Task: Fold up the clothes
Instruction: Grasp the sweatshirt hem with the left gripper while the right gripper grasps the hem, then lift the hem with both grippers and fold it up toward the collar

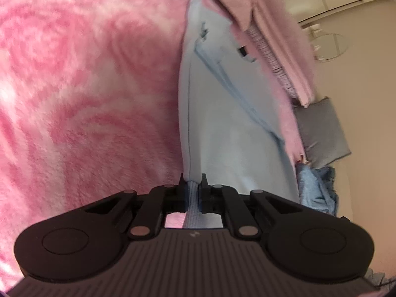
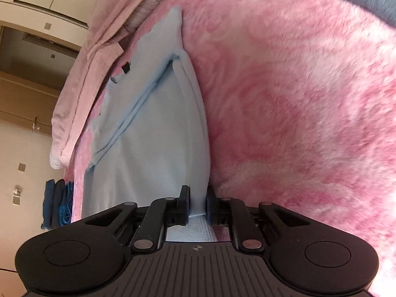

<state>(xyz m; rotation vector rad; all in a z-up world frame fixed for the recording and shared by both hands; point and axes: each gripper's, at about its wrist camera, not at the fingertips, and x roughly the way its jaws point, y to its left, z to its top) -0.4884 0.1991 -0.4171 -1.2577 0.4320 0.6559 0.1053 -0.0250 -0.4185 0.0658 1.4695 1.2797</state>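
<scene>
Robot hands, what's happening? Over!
Left gripper and right gripper: jaws shut on blue shirt. Shirt stretched over pink blanket. Nothing in the way.

The light blue garment (image 1: 230, 128) vanishes at its near hem between the pinched fingers of the left claw (image 1: 193, 182) and the right claw (image 2: 198, 193), whose bodies hide the cloth beneath. A small dark tag (image 2: 125, 67) at its far neckline is unreadable. Folded blue clothes (image 2: 58, 203) blur at the bed's edge.

Smooth matt pale-blue knit garment (image 1: 237, 128) lies on fluffy pink plush blanket (image 1: 86, 99), between matt black plastic fingers (image 1: 205, 182)
</scene>
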